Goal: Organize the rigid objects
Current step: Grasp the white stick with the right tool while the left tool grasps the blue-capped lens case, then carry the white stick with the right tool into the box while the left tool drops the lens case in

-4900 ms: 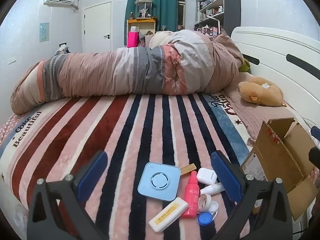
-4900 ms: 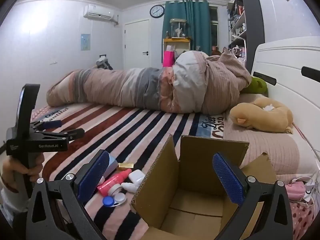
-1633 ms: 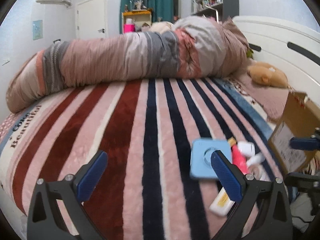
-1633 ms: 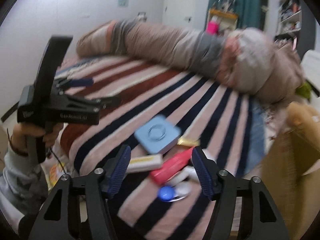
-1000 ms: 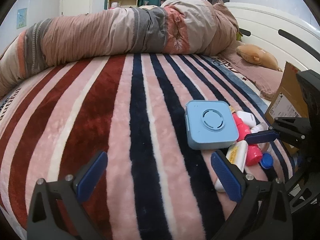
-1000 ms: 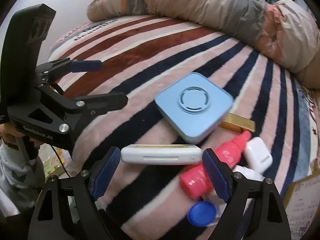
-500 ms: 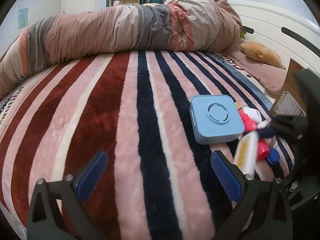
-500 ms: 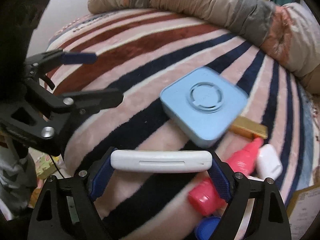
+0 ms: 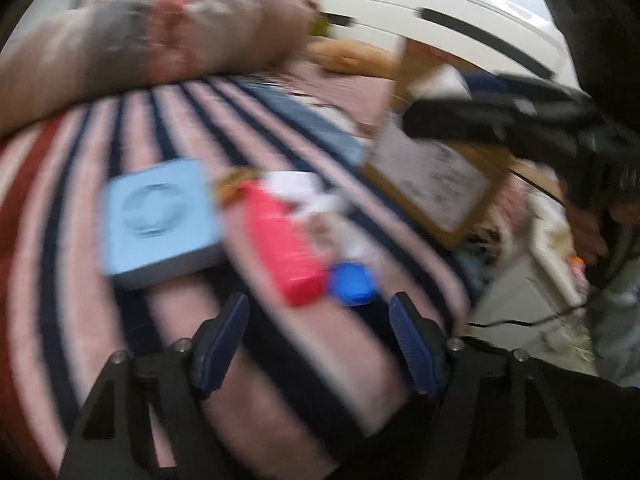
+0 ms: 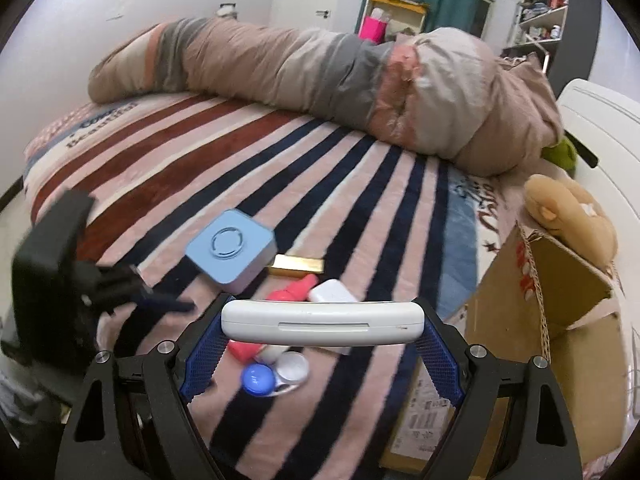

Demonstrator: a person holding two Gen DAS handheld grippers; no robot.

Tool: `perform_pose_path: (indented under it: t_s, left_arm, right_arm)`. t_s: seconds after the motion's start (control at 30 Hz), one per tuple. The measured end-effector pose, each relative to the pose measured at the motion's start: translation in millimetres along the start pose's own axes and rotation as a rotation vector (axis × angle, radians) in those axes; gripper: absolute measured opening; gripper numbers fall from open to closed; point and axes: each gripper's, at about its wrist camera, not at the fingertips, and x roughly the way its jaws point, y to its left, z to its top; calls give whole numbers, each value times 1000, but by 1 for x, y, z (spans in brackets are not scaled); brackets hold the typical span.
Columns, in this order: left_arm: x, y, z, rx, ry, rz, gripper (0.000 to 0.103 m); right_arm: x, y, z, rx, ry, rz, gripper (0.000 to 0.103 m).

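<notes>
The right tool point(image 10: 322, 330) clamps a long white plastic case point(image 10: 322, 323) end to end between its blue pads, holding it level at the lower middle of the right wrist view, raised above the striped plush blanket point(image 10: 168, 168) of the bed. Just behind and below the case lie the other small things: a pale blue square box with a ring on its lid point(image 10: 231, 249), a gold bar-shaped packet point(image 10: 297, 265) at its right edge, a pink bottle point(image 10: 294, 287), a white rounded earbud-style case point(image 10: 332, 292), and a blue-and-white contact lens holder point(image 10: 274, 374). An open brown cardboard box point(image 10: 560, 320) stands at the right of the frame, beside a tan plush toy point(image 10: 568, 212).

The left tool point(image 9: 320, 324) appears at the bottom of its own blurred view with its jaws having just been closing; they stand partly apart with nothing between them, above the blanket and just short of the pink bottle point(image 9: 282, 244) and the blue lens holder cap point(image 9: 352, 283). The pale blue box point(image 9: 158, 216) lies left of centre there.
</notes>
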Motion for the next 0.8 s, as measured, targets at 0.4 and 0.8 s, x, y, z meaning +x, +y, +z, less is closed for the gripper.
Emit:
perform_pose_path:
  t_s: [0.4,0.8]
  left_arm:
    - [32,-23,-2,70,92,-46,42]
    - [68,-36,16,95,32,39,35]
  right_arm:
    - [-18,-26,1,47,-75,54,85]
    - [-20,-25,4,49,-89,47,85]
